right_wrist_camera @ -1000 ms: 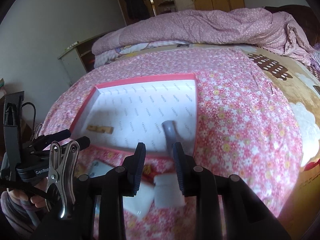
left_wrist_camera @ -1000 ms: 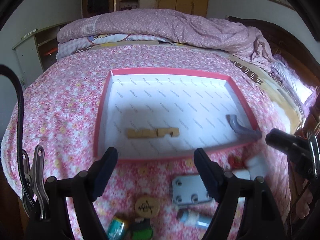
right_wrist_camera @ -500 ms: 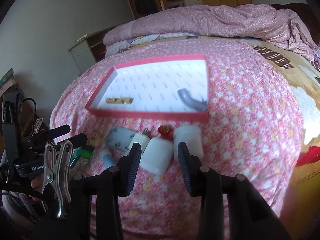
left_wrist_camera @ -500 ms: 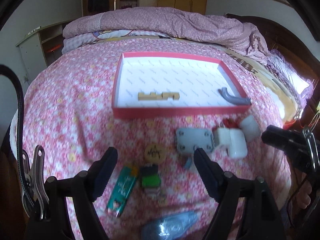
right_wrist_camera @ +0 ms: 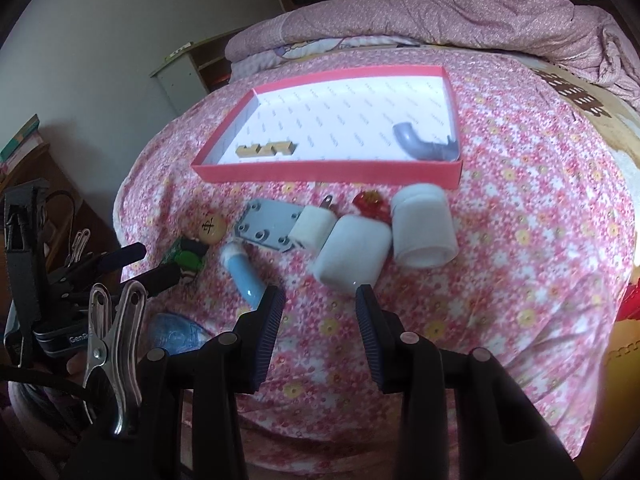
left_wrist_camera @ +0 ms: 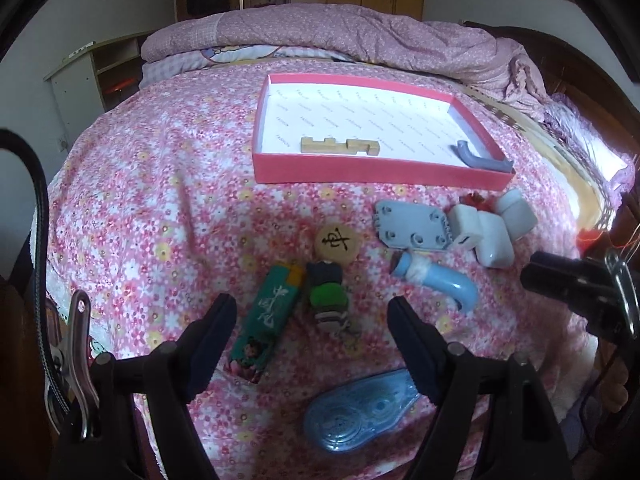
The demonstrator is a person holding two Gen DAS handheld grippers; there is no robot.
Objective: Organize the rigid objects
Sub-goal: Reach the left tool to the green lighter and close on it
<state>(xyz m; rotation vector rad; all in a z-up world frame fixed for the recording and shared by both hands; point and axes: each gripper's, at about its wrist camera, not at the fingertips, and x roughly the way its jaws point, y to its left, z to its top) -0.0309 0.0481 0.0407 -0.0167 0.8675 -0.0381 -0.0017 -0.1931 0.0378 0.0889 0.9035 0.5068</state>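
A red-rimmed tray (left_wrist_camera: pixel 380 168) on the flowered bedspread holds a notched wooden block (left_wrist_camera: pixel 340 146) and a grey pipe elbow (left_wrist_camera: pixel 480 158). In front of it lie a green lighter (left_wrist_camera: pixel 272 312), a small green figure (left_wrist_camera: pixel 328 300), a round wooden chess piece (left_wrist_camera: pixel 338 242), a grey plate (left_wrist_camera: pixel 412 226), a blue tube (left_wrist_camera: pixel 436 280) and a blue correction tape (left_wrist_camera: pixel 360 412). My left gripper (left_wrist_camera: pixel 312 306) hangs wide open above the lighter and figure. My right gripper (right_wrist_camera: pixel 320 295) is open and empty, just short of a white case (right_wrist_camera: pixel 352 254), beside a white jar (right_wrist_camera: pixel 422 228).
A white charger (right_wrist_camera: pixel 314 226) and a small red ornament (right_wrist_camera: pixel 370 204) lie between the grey plate and the jar. A rumpled pink quilt (left_wrist_camera: pixel 360 36) is heaped behind the tray. The bed's near edge drops off under both grippers. A shelf unit (left_wrist_camera: pixel 92 76) stands at left.
Both grippers have drawn back from the tray toward the bed's near edge, bringing the loose objects into view. The right jaws have widened, leaving the grey elbow in the tray.
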